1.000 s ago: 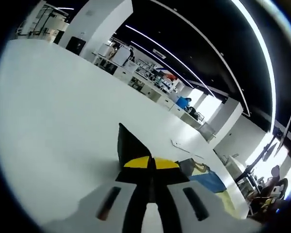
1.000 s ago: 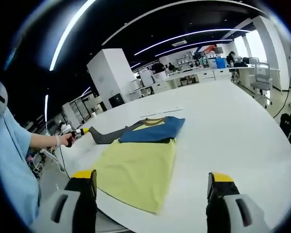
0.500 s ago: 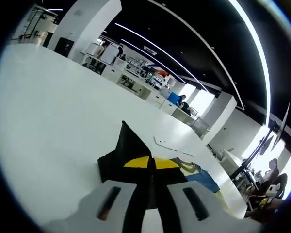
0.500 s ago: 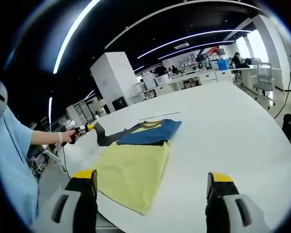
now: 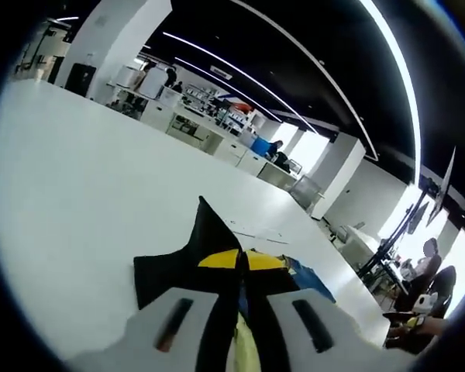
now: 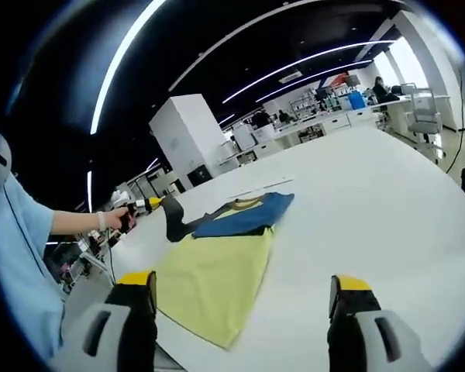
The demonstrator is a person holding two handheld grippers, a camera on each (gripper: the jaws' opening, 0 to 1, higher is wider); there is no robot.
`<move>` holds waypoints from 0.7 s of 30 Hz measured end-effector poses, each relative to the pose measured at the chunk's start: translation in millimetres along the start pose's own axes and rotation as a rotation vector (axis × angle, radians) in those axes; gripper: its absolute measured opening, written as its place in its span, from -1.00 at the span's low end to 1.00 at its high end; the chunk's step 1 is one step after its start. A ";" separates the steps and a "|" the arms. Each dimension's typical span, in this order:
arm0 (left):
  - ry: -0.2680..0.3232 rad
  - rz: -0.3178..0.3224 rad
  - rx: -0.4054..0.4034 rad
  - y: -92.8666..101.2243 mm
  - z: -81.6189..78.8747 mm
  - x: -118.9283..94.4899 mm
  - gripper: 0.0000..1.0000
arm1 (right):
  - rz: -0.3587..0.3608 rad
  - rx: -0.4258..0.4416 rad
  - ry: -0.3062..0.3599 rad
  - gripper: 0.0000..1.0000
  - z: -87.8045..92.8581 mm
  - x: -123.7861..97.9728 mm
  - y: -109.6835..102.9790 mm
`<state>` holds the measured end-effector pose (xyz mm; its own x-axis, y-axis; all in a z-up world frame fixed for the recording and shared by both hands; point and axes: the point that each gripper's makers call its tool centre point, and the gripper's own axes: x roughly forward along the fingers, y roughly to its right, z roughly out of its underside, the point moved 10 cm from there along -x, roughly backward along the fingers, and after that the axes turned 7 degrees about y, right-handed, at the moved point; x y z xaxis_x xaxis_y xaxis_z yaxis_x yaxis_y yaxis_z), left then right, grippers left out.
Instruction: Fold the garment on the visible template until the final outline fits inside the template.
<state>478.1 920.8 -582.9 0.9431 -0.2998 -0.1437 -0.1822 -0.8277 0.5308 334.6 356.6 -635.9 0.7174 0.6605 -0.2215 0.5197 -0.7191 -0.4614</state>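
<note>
Yellow-and-blue cloth garment [image 6: 221,267] with a dark grey sleeve [image 5: 187,252] lies on the white round desk [image 6: 372,209]. Left gripper [image 5: 240,262] fingers are clamped on that sleeve, lifting it. Right gripper [image 6: 240,288] fingers stand wide apart, the garment lying ahead between them.

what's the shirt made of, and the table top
The shirt, yellow body with blue top and a dark sleeve: soft matte knit fabric, probably cotton jersey; it lies limp, and the sleeve drapes from the left tongs. The table top: smooth hard white surface with a faint sheen, likely laminate.
</note>
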 end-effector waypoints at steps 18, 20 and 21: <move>-0.031 0.091 -0.051 43.3 32.1 54.1 -1.00 | 0.015 0.035 0.027 0.86 9.7 -16.1 16.3; -0.040 0.114 -0.053 49.3 36.6 61.8 -1.00 | 0.019 0.037 0.024 0.85 12.0 -18.3 16.9; -0.045 0.124 -0.054 52.6 39.7 65.7 -1.00 | 0.021 0.041 0.025 0.85 12.5 -19.2 17.2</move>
<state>519.4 838.8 -597.6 0.9006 -0.4205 -0.1105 -0.2807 -0.7564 0.5908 323.9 334.2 -650.3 0.7398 0.6391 -0.2103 0.4848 -0.7231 -0.4920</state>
